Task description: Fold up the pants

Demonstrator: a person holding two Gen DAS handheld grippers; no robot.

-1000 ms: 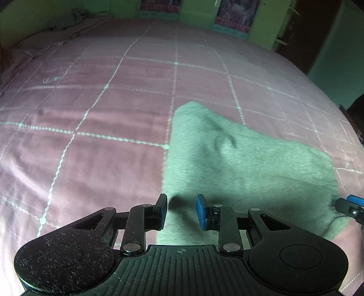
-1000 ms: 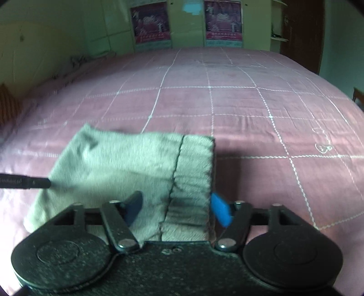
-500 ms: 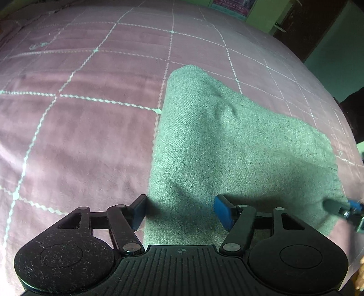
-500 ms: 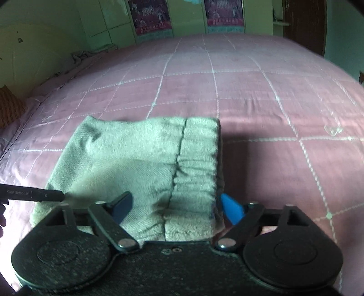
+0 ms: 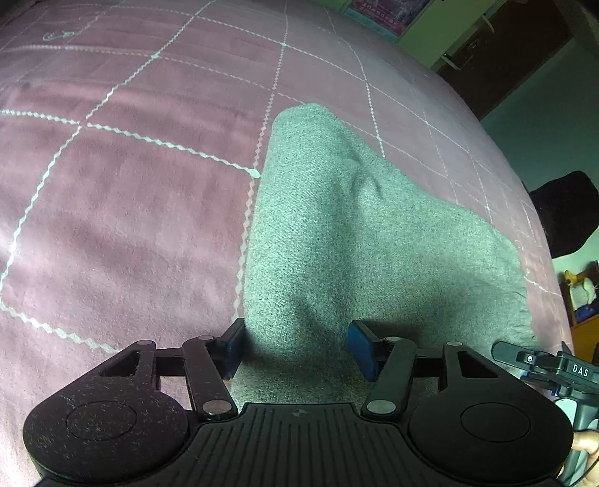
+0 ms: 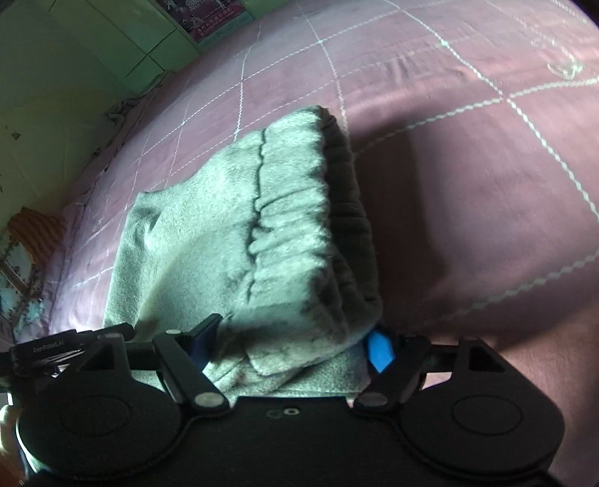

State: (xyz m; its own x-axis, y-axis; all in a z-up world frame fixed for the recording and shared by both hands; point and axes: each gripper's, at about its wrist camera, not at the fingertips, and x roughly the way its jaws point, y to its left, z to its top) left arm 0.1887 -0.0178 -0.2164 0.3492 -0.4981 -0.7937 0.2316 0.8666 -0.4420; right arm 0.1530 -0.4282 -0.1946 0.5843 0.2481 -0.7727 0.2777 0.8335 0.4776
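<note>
Grey knitted cloth, one pair of pants (image 5: 355, 243), lies folded on a bed with a pink bedspread (image 5: 131, 206) crossed by white stitched lines. In the left wrist view there is one left claw (image 5: 295, 350), its two blue pads standing moderately apart after closing a little just now; the near edge of the pants lies between them, and the pads do not press it. At the right edge one part of the other tool shows the letters "DAS".

In the right wrist view the same pants (image 6: 239, 239) show one gathered waistband at the right side of the pile. The right claw (image 6: 290, 346) stands wide, having narrowed slightly just now; the near corner of the pile is between its pads, seemingly ungripped. The left tool at the left edge reads "GenRobot.AI". One poster (image 6: 206, 15) hangs on the green wall; its writing is unreadable.
</note>
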